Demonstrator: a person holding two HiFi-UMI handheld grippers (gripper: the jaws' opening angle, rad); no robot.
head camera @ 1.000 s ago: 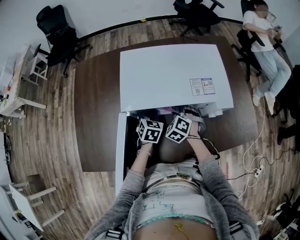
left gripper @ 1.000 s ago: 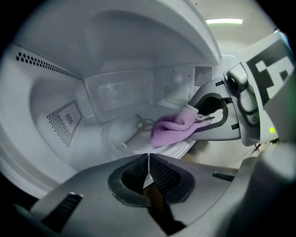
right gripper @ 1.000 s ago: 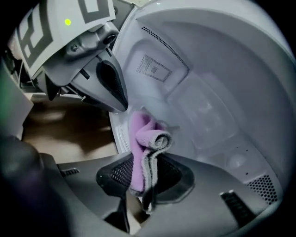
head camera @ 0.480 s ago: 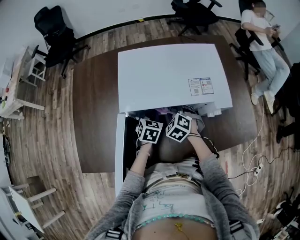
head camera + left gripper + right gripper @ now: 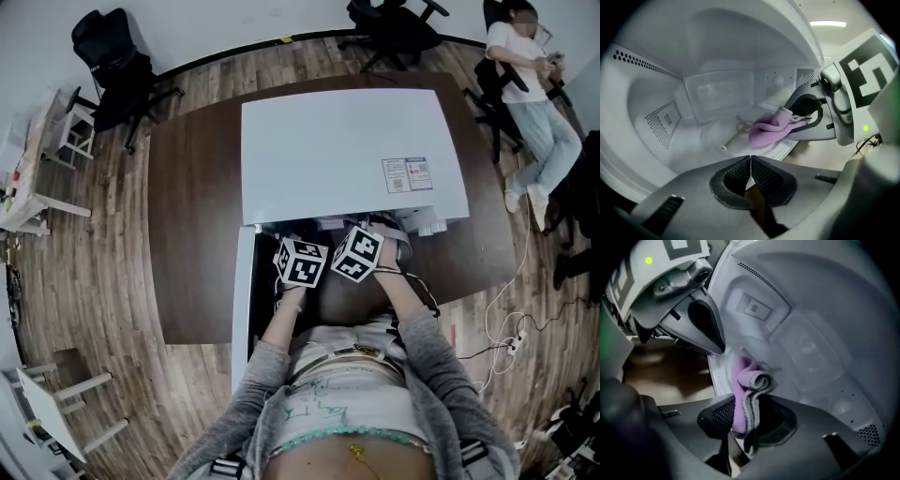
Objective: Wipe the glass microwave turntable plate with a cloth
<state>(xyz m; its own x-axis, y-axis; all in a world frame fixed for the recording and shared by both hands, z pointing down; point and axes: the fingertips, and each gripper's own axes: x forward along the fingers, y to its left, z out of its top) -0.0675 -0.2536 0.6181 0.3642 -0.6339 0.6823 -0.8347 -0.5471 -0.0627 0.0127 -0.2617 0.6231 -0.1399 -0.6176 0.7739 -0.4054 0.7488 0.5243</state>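
The glass turntable plate (image 5: 736, 140) lies inside the white microwave cavity, its ribbed rim (image 5: 717, 373) toward the opening. My left gripper (image 5: 750, 160) is shut, its tips pinching the plate's near rim. A purple cloth (image 5: 745, 380) is clamped in my right gripper (image 5: 747, 404), and its bunched end rests on the plate. In the left gripper view the cloth (image 5: 771, 129) hangs from the right gripper (image 5: 806, 117) over the plate's right side. From the head view only the two marker cubes (image 5: 300, 262) (image 5: 357, 254) show at the cavity mouth.
The microwave (image 5: 347, 150) stands on a dark brown table (image 5: 187, 234) with its door (image 5: 242, 300) swung open to the left. Cavity walls (image 5: 661, 117) close in around both grippers. Office chairs (image 5: 112, 66) and a seated person (image 5: 525, 75) are at the room's far side. Cables (image 5: 497, 328) lie on the floor at right.
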